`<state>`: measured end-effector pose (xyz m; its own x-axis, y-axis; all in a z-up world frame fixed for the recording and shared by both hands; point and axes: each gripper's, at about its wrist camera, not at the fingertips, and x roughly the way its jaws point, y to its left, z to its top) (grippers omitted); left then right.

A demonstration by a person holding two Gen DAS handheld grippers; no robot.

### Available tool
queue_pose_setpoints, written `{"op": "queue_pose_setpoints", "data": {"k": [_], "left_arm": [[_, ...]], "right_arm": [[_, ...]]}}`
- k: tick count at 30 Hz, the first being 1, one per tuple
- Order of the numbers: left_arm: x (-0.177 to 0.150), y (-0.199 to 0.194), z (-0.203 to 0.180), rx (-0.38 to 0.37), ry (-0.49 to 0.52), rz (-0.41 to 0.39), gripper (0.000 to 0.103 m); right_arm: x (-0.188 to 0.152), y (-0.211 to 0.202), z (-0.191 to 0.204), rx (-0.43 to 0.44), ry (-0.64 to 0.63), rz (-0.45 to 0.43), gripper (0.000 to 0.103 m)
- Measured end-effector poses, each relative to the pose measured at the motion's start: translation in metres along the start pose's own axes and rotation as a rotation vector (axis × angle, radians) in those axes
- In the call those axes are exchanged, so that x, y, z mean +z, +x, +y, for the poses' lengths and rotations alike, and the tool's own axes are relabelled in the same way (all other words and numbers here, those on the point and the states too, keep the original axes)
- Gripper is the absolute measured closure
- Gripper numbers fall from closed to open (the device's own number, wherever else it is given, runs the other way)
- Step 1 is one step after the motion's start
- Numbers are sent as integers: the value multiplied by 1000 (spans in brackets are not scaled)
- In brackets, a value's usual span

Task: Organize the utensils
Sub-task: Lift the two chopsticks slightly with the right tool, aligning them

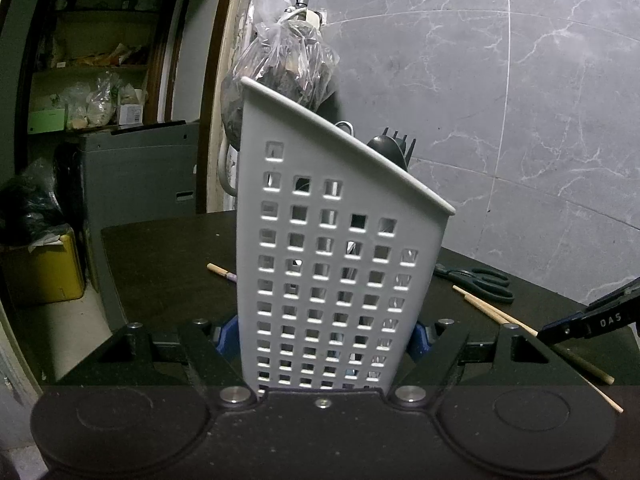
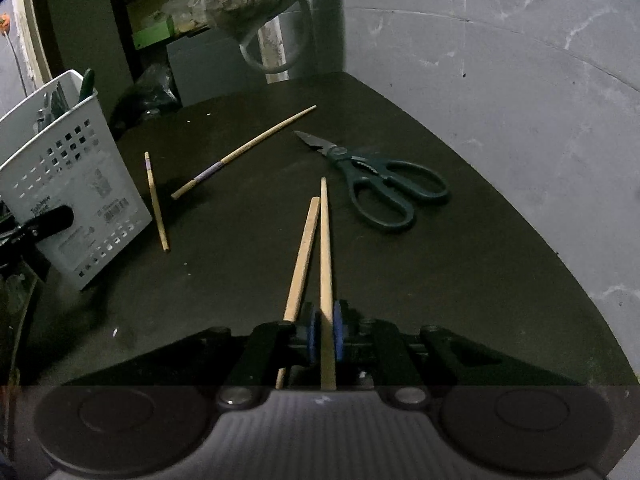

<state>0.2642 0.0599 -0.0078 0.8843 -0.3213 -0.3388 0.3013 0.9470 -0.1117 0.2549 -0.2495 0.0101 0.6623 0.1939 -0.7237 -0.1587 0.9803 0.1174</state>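
Observation:
My left gripper (image 1: 324, 340) is shut on a white perforated utensil caddy (image 1: 336, 256), its blue pads pressed on both side walls. The caddy stands tilted on the dark table (image 2: 440, 280); a black spoon and fork (image 1: 392, 148) stick out of its top. My right gripper (image 2: 325, 336) points down at the table with one wooden chopstick (image 2: 325, 240) between its blue pads, a thin gap showing beside it. A second chopstick (image 2: 306, 248) runs just outside the left finger. Two more chopsticks (image 2: 156, 204) (image 2: 244, 152) lie near the caddy (image 2: 76, 184). Green-handled scissors (image 2: 384, 184) lie to the right.
A grey marbled wall (image 1: 500, 80) closes the table's far and right sides. A full plastic bag (image 1: 280, 60) hangs behind the caddy. A grey cabinet (image 1: 136, 176), a yellow box (image 1: 44, 268) and cluttered shelves (image 1: 100, 80) stand to the left, beyond the table edge.

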Motion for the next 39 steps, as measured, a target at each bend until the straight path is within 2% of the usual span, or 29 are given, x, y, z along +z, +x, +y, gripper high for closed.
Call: {"op": "queue_pose_setpoints", "data": {"k": [2,3,5,14,20,24,26,27,31,39], "left_arm": [[0,0,0,0,0,0,25],[0,0,0,0,0,0,25],[0,0,0,0,-1,0,25],[0,0,0,0,0,0,25],[0,0,0,0,-1,0,25],[0,0,0,-1,-2,0,25],[0,0,0,-1,-2,0,25],[0,0,0,-1,-1,0,25],[0,0,0,-1,-1,0,25],[0,0,0,-1,-2,0,25]], "right_arm": [[2,-1,0,4,7,-10,69],[3,-1,0,12,13,-17,66],[7,-1,-1,41,23,-26,53],[13,14,11,74,-60,31,29],[8,14,18,58,-120,41,26],[4,14,27,16,-190,49,31],[4,12,28,19,-192,47,48],[5,12,28,22,-192,47,53],[6,10,28,18,-187,48,88],[6,8,32,7,-217,66,88]]}}
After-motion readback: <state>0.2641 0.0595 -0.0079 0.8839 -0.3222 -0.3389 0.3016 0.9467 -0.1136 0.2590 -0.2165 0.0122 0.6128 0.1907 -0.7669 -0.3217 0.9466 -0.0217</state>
